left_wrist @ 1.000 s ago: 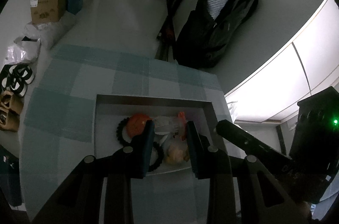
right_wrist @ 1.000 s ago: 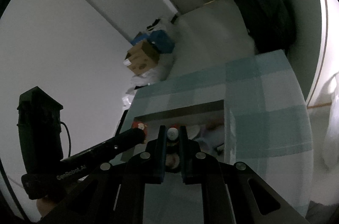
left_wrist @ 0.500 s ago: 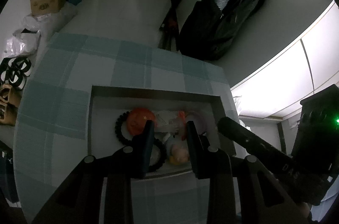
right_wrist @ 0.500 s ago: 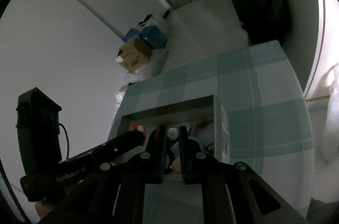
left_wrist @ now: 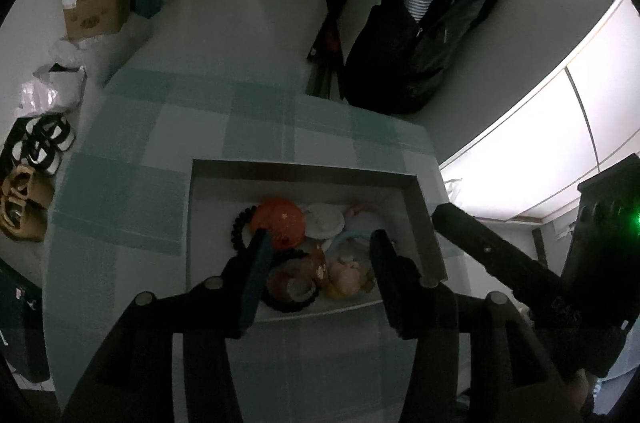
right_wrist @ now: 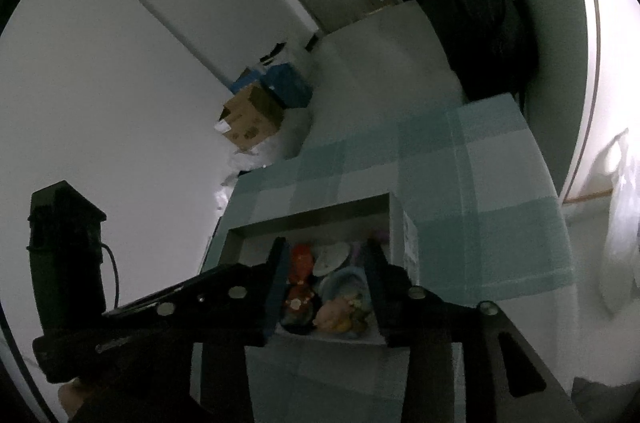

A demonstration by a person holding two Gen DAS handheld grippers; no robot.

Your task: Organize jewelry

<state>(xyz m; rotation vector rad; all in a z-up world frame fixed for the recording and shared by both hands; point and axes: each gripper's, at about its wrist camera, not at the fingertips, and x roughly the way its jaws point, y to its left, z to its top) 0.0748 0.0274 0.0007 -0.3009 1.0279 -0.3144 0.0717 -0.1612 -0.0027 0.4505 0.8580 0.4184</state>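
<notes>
1. My left fingers [left_wrist: 318, 255] hung over the near end of the white box [left_wrist: 304, 171], jaws opening, nothing pinched between them.
2. My right fingers [right_wrist: 326, 263] were the same: jaws opening and empty over that box.
3. The jewelry pile [left_wrist: 312, 251] sat inside the box, crowded toward its near wall: an orange round piece [left_wrist: 280, 219], a black bead bracelet [left_wrist: 239, 231], and some small figure-like bits I couldn't make out.
4. The box stood on the checked cloth [left_wrist: 132, 199] near the bench's right edge.
</notes>
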